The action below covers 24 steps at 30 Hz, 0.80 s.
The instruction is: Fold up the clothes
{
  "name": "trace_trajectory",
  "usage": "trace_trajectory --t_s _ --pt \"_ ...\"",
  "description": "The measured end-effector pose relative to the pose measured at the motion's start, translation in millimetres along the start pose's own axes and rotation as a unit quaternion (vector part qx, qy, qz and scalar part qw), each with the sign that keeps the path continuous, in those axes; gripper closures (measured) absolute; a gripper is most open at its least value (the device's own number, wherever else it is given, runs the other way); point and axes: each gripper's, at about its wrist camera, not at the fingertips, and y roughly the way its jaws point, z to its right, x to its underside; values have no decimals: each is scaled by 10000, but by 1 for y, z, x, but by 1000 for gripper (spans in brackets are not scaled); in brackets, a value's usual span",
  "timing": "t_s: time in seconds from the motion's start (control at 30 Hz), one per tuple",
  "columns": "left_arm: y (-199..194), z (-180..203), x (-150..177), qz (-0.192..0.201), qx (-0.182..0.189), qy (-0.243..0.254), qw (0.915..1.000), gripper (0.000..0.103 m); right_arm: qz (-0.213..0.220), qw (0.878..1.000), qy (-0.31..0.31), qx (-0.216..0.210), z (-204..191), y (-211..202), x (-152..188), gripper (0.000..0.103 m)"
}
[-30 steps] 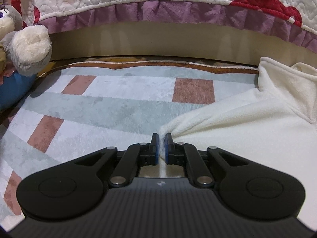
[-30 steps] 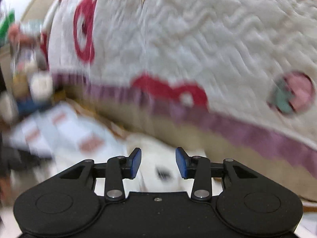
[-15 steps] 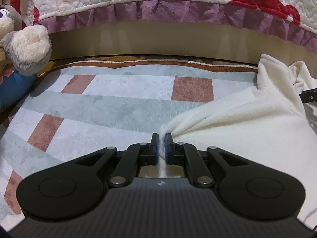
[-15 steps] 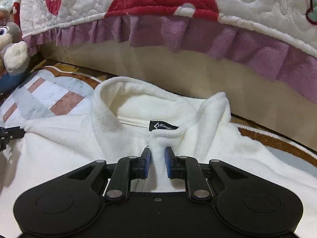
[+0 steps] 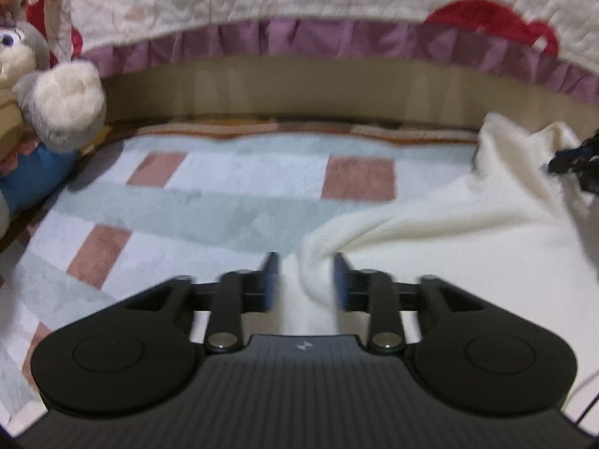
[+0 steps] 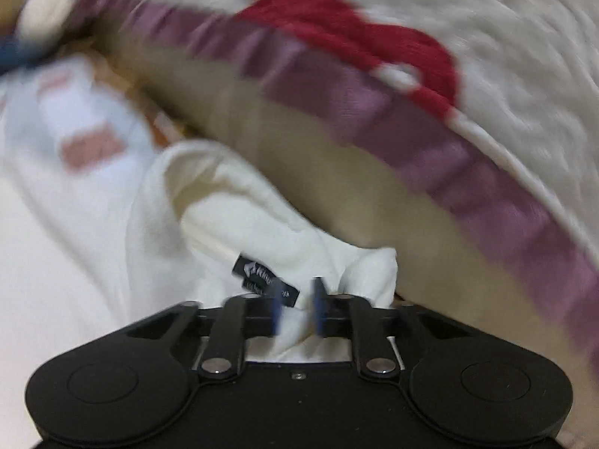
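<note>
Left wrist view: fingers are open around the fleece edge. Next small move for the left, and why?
Probably close the left gripper on the white fleece top. Its fingers stand open with a fold of the edge lying in the gap, while the right gripper seems to pinch the collar. A second hold would likely be needed before folding.

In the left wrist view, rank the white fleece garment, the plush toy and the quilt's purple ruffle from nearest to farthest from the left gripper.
1. White fleece garment: its corner lies between the left gripper's open jaws.
2. Plush toy: far left, beside the rug.
3. Purple ruffle: across the top, beyond the rug.
</note>
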Motion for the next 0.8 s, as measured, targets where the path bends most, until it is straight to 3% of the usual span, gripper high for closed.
trace_trajectory --t_s 0.13,0.23,0.3,0.4,0.5,0.67,0.8 --pt "-13 12 -5 479 659 -49 9967 64 453 9977 -496 7 -4 -38 5 99" --pt "-18 34 -6 574 1334 34 9894 64 529 9921 -1069 -399 -18 -59 17 99" --pt "-17 53 -3 490 1780 84 9828 64 439 9876 -1387 -597 -30 -61 24 99" --pt "-10 83 8 144 2162 213 9760 64 220 9893 -1341 -537 -35 -45 30 99" --pt "-3 106 21 -216 2279 453 9724 64 240 9911 -1212 -498 -31 -30 29 97" --pt "-8 129 24 -311 2460 790 9656 63 308 9773 -2022 -548 -45 -31 29 96" --pt "-5 135 35 -281 2450 883 9651 63 402 9693 -2413 -261 -53 -25 35 96"
